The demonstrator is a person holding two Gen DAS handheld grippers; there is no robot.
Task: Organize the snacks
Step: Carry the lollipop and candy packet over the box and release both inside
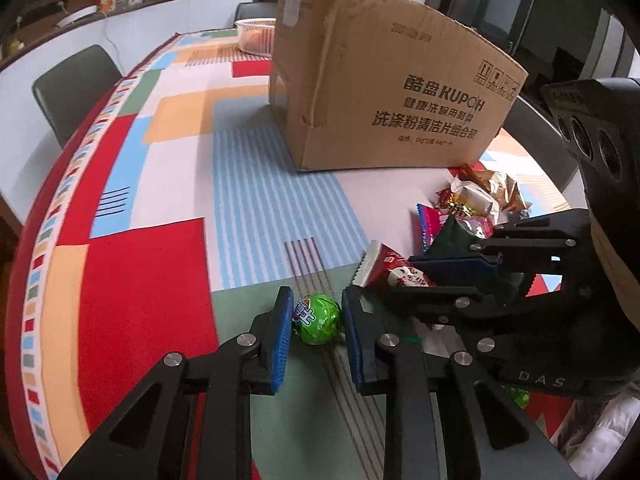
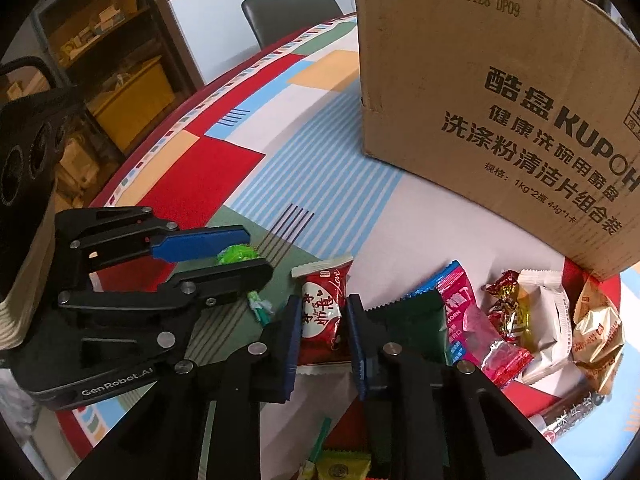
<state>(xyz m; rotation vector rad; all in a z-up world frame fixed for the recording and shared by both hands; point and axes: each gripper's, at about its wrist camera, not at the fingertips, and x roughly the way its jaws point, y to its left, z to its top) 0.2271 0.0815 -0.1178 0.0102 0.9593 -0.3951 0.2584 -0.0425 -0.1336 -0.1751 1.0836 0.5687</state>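
Simultaneously, both tongs straddle snacks near the cardboard box [image 1: 384,80]. Left gripper [image 1: 316,320], jaws part-open, brackets the green lollipop [image 1: 319,319]; right gripper [image 2: 324,332] likewise brackets the red packet [image 2: 322,312]. Neither visibly clamps. Judgement: centre each snack, then close evenly before lifting boxward.

The right gripper [image 2: 323,330] straddles a red snack packet [image 2: 322,312], fingers apart, in front of the cardboard box [image 2: 492,92]. Left of the box, the left gripper [image 2: 236,254] brackets a green lollipop [image 2: 236,255]; below the box lie mixed snacks [image 2: 532,320]
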